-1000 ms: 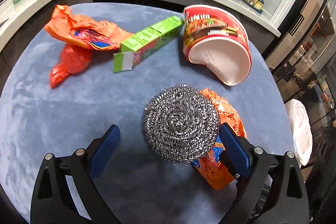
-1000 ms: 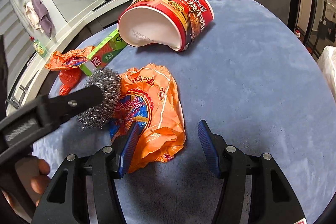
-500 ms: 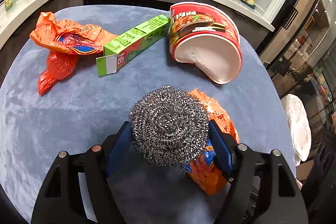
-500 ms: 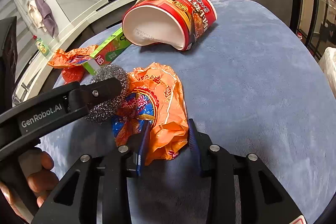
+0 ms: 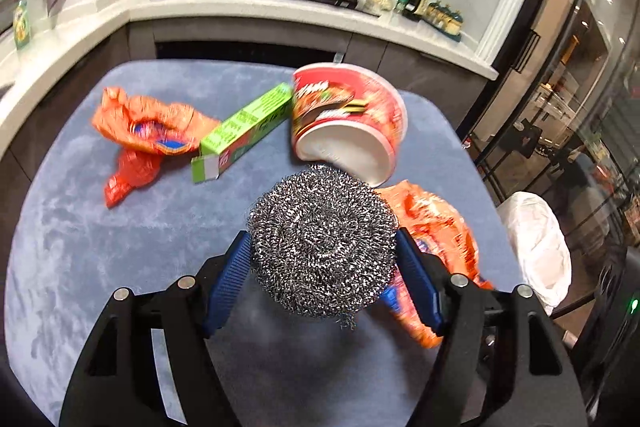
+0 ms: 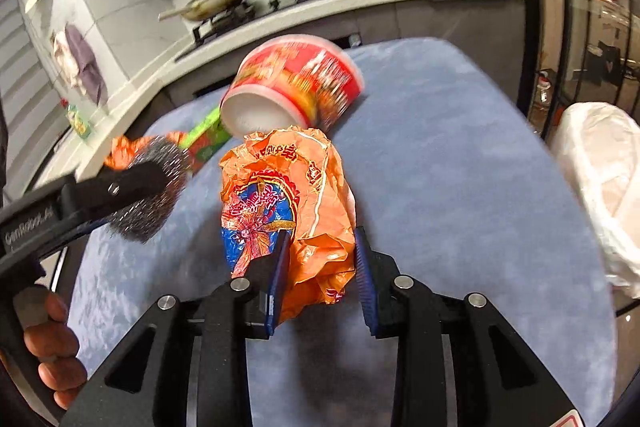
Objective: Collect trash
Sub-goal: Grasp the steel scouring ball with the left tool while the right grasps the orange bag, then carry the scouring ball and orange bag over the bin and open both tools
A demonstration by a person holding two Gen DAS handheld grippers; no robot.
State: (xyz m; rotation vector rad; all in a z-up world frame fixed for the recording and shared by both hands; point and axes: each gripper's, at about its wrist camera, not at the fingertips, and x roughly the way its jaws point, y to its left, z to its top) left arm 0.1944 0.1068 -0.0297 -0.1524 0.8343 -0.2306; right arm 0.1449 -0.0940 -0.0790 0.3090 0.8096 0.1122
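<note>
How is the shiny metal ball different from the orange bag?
The steel wool scrubber is round, grey and springy wire; the orange snack wrapper is flat, crinkled plastic with bright print. The scrubber sits in the left gripper, which has just been closing; the wrapper is pinched in the right gripper, which has just been closing too. The scrubber fills its fingers; the wrapper sticks far out. Both are held above the blue table.

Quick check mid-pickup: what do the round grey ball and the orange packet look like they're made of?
Grey ball: coiled metal wire, probably steel wool; shiny, springy tangled strands, loose ends sticking out.
Orange packet: thin plastic film, likely a snack wrapper; glossy, printed, sharply creased and crumpled where the right gripper pinches it.
</note>
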